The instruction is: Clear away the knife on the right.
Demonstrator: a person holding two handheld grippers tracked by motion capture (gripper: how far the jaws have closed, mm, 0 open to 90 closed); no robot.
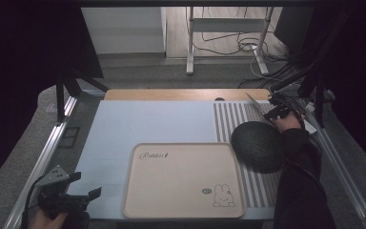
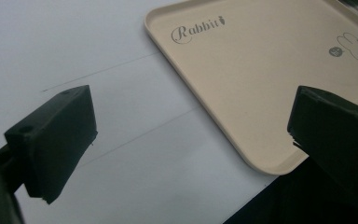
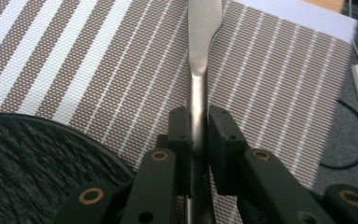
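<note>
I take the beige tray (image 1: 183, 181) as my landmark; it lies flat near the front edge of the pale blue mat (image 1: 147, 121), with "Rabbit" lettering at its far-left corner and a small rabbit drawing at its near-right corner.

My left gripper (image 1: 78, 195) sits to the left of the tray, close to its near-left corner, above the mat. In the left gripper view its 2 black jaws stand wide apart with nothing between them (image 2: 191, 135); bare mat and the tray's rounded corner (image 2: 261, 158) show in the gap.

My right gripper (image 1: 280, 112) is well beyond the tray's far-right corner, over the striped placemat (image 1: 228, 119). In the right gripper view its 2 jaws are pressed closed (image 3: 199, 133) on the narrow metal handle of a table knife (image 3: 200, 56), whose blade runs straight ahead, away from the jaws, above the brown-and-white stripes (image 3: 270, 84). In the high view the knife (image 1: 257, 101) points away from the tray toward the table's wooden far edge (image 1: 186, 94). I cannot tell whether its tip touches the placemat.

A dark round plate (image 1: 258, 145) rests on the placemat just right of the tray's far-right corner, between the tray and the right gripper. Its rim (image 3: 51, 158) appears just left of the closed jaws.
</note>
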